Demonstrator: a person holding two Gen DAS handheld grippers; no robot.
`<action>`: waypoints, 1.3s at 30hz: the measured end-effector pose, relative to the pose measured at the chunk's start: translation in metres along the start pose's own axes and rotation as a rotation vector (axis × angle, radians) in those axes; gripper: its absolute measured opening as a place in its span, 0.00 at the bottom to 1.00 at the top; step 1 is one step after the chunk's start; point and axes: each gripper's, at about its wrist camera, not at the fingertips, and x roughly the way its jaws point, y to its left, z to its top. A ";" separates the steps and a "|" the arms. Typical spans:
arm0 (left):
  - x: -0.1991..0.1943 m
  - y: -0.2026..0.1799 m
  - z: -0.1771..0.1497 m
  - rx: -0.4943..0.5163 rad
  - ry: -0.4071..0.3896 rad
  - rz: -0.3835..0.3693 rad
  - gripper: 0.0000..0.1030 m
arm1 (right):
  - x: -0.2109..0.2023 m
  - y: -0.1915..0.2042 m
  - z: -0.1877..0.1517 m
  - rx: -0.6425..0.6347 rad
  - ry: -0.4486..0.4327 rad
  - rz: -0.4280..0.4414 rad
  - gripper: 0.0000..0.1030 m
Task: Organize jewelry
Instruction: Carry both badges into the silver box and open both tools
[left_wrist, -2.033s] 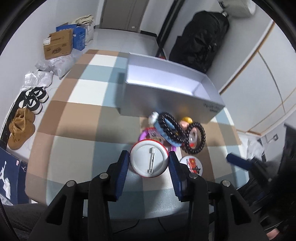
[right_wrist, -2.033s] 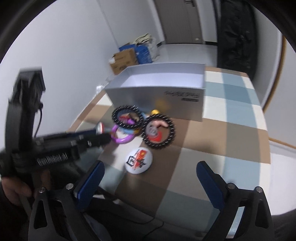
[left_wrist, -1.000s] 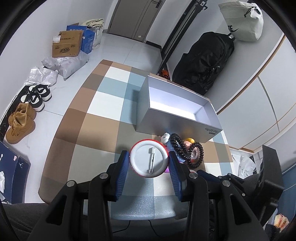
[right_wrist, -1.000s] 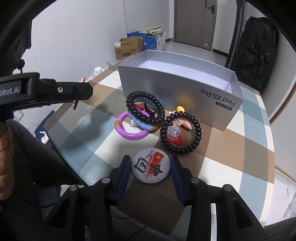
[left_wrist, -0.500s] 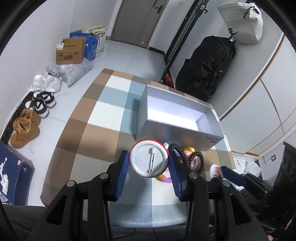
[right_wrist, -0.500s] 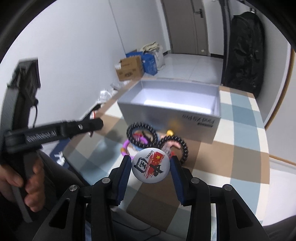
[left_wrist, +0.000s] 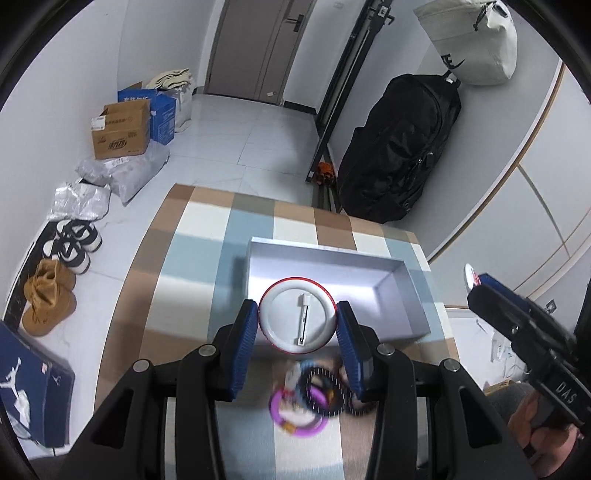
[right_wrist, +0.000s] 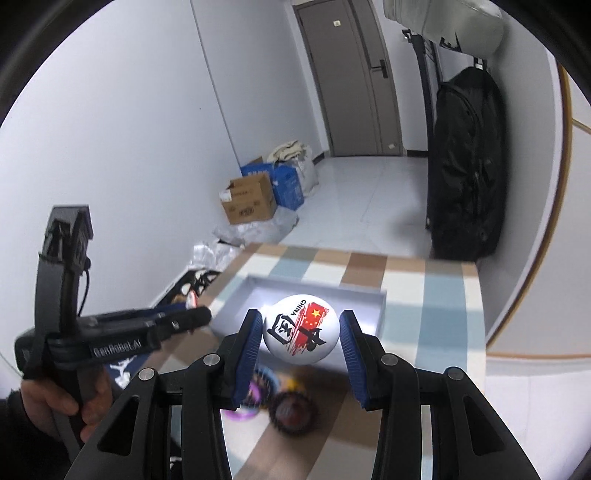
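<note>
Left tool (left_wrist: 297, 326) is clamped on a red-rimmed pin badge (left_wrist: 297, 319), pin side up, above the open grey box (left_wrist: 400, 295). Your right tool (right_wrist: 301, 336) grips the flag badge (right_wrist: 301, 328) by its rim, also over the box. Badges look light, stiff, glossy, so likely slippery: keep pads on opposite rim edges. Bracelets (left_wrist: 314, 398) sit on the surface below.

You hold two badges (left_wrist: 297, 319) (right_wrist: 301, 334), one per tool; one grey box (left_wrist: 413, 295), one purple ring (left_wrist: 295, 415), and two black beaded bracelets (left_wrist: 334, 393) (right_wrist: 291, 410) lie below.
</note>
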 end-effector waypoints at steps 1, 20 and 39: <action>0.005 0.000 0.005 0.004 0.005 -0.007 0.36 | 0.006 -0.003 0.005 0.001 0.013 -0.004 0.41; 0.065 0.006 0.028 -0.014 0.113 -0.107 0.36 | 0.100 -0.040 0.003 0.099 0.144 0.140 0.41; 0.074 0.004 0.031 -0.057 0.111 -0.190 0.68 | 0.094 -0.051 0.007 0.121 0.114 0.101 0.70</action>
